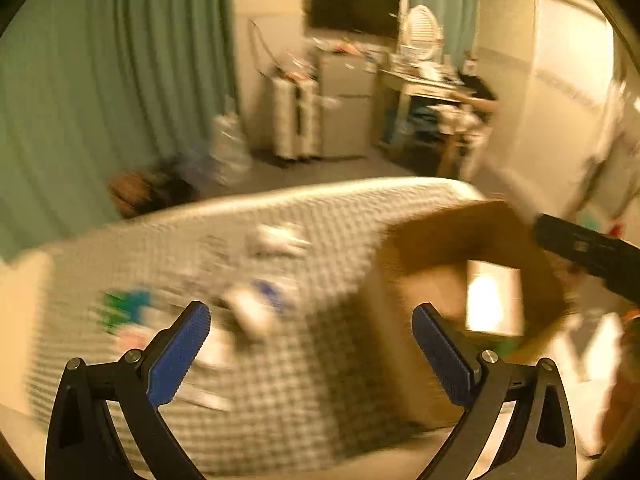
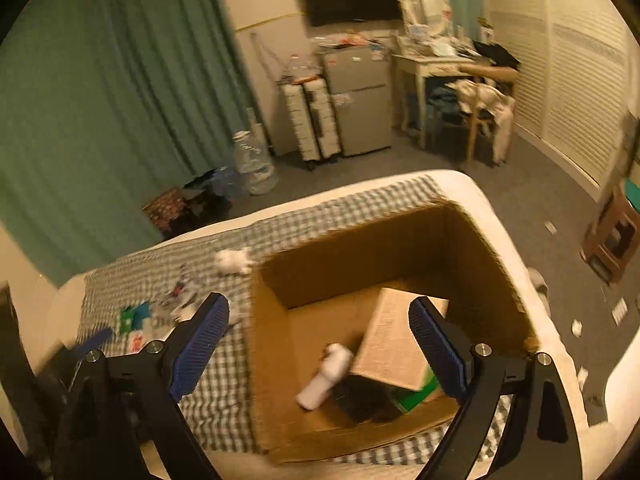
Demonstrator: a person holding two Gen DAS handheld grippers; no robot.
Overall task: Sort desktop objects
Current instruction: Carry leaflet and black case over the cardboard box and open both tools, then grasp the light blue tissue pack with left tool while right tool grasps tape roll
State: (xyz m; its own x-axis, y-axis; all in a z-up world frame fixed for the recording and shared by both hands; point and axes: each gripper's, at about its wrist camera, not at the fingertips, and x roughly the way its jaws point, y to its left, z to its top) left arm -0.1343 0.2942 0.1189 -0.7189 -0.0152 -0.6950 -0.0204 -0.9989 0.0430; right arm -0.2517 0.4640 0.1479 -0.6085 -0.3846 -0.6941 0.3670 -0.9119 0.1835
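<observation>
Both the left gripper [image 1: 311, 354] and right gripper [image 2: 319, 350] hang with jaws wide and empty; ahead of the left jaws, blurred, probably light paper packets [image 1: 256, 304] invite an edge pinch.

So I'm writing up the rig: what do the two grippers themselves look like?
The left gripper and the right gripper look identical: two black, curved, arm-like fingers with triangular cut-outs, silver round bolts at the joints, and blue ribbed pads on the inner faces. No cables, markings or sleeves show. A black bar at the right edge of the left view may be part of the right gripper.
</observation>
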